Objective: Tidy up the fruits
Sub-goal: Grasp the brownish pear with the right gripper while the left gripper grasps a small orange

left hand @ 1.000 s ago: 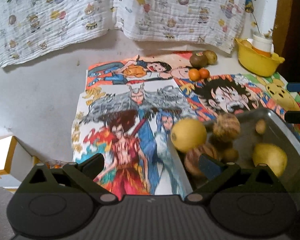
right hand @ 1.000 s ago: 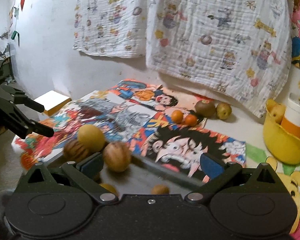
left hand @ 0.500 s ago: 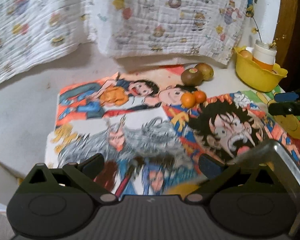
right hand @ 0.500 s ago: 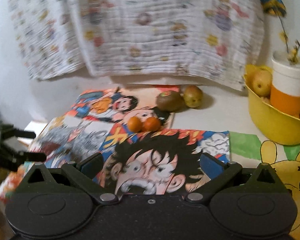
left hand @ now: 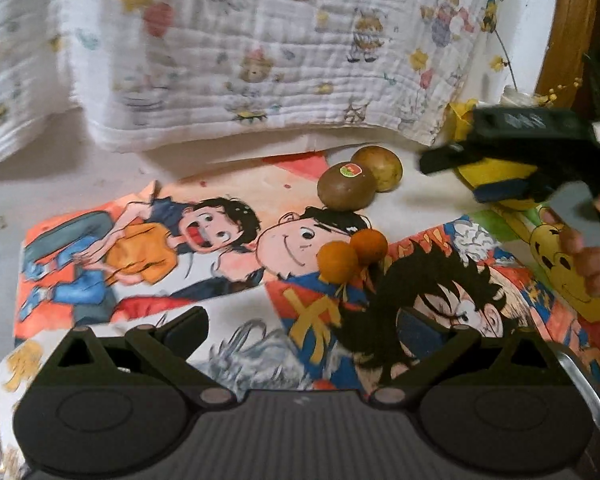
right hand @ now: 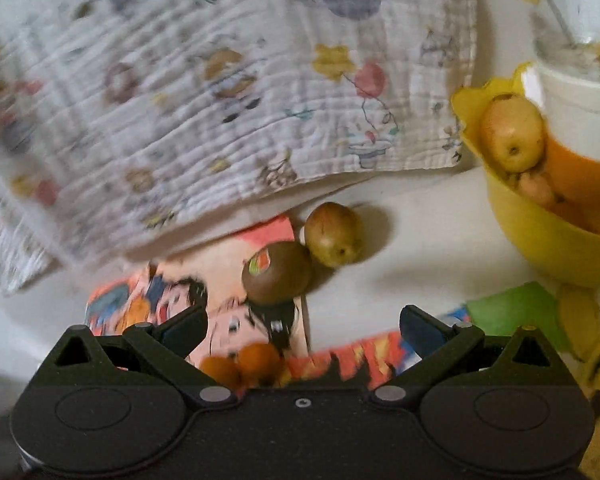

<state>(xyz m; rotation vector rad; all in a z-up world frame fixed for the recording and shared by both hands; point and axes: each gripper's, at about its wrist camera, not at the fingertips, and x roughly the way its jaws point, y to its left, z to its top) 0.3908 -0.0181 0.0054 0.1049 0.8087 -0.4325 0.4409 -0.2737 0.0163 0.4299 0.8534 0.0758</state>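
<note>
Right wrist view, near to far: right gripper point(right hand: 303, 326) spread wide, nothing between its fingers. Just ahead, two small round orange fruits point(right hand: 242, 364) on the cartoon-print mat point(right hand: 228, 292); beyond, a brown sticker-labelled kiwi point(right hand: 277, 273) touching a yellow-green pear-like fruit point(right hand: 333, 234); far right, a yellow plastic bowl point(right hand: 540, 236) holding fruit. Left gripper point(left hand: 303, 326) likewise spread, empty. Judged step: reaching for loose fruit. Next: centre on one piece, lower, clamp gently.

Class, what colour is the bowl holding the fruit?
Yellow; the bowl shows best in the right wrist view.
</note>
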